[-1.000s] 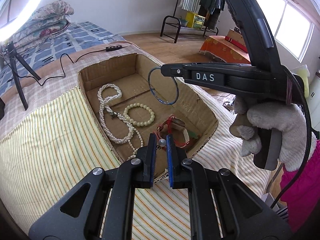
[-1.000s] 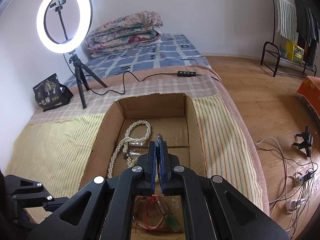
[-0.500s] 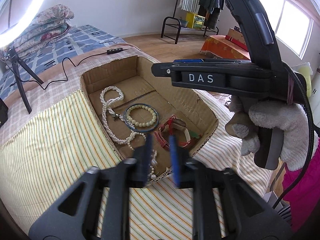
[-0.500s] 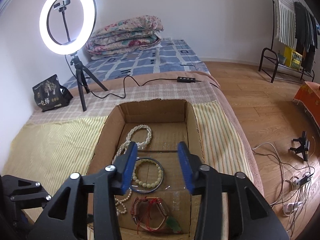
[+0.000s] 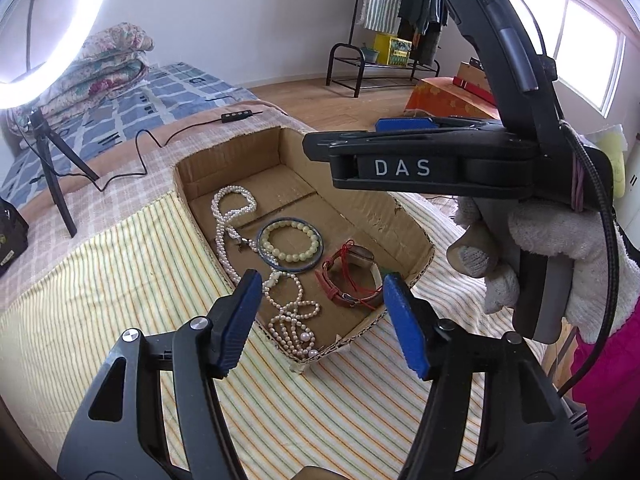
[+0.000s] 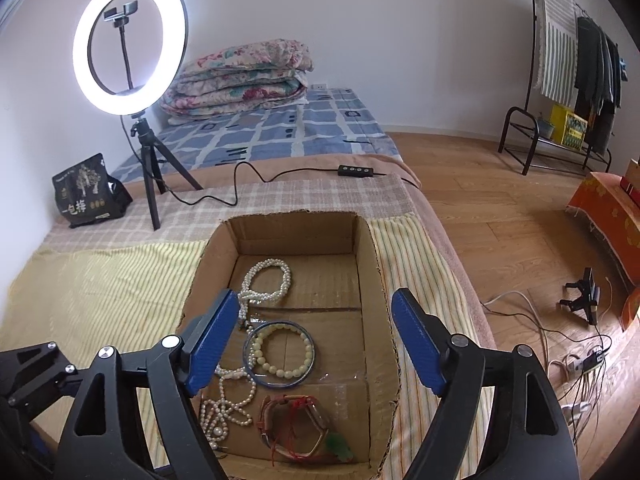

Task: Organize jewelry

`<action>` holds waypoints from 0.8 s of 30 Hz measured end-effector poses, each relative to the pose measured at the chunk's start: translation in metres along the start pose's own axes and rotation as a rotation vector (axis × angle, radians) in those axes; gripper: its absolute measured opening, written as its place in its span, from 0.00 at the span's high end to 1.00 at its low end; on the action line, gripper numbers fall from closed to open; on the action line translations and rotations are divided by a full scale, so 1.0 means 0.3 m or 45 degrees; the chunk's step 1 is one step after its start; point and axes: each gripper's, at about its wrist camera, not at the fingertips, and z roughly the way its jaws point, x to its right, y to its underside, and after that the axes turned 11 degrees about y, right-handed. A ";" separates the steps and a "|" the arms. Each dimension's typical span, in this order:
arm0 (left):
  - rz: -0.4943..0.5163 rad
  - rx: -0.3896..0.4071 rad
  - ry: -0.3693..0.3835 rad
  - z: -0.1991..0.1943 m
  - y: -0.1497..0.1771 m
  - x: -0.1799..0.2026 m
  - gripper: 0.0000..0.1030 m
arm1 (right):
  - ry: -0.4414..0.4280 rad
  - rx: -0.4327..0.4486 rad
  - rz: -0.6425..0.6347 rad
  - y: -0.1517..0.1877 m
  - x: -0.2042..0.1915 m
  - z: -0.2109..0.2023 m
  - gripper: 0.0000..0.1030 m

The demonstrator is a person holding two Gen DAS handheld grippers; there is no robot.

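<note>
Left wrist view shows the left gripper (image 5: 320,300) with its blue fingers spread wide apart and nothing between them, hovering above the near end of an open cardboard box (image 5: 408,220) that sits on a striped bedcover (image 5: 100,280). All the jewelry lies on the floor of the box. A long pearl necklace (image 5: 234,216) runs along the left side from the far part down to the near corner. A dark blue bangle (image 5: 290,244) lies flat in the middle, and a pale bead bracelet (image 5: 292,240) rests inside its ring. To the right of those, near the right wall, sits a red watch strap tangled with red cord (image 5: 348,280).

At the right of the same view, a gloved hand (image 5: 560,252) holds the right gripper (image 6: 312,344) over the far right of the box. Right wrist view shows its blue fingers also wide apart and empty, directly above the bangle and bracelet.

Beyond the box, a ring light (image 6: 130,44) stands on a tripod at the far left, with a folded quilt (image 6: 240,76) behind it on the bed.
</note>
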 end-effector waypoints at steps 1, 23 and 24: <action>0.001 0.001 -0.007 -0.009 0.000 -0.001 0.35 | 0.005 0.003 0.001 -0.002 -0.003 -0.006 0.23; 0.007 0.083 -0.122 -0.254 0.030 -0.001 0.22 | 0.133 0.118 -0.011 -0.034 -0.101 -0.258 0.22; 0.010 0.090 -0.127 -0.268 0.031 0.000 0.22 | 0.140 0.125 -0.010 -0.036 -0.105 -0.271 0.22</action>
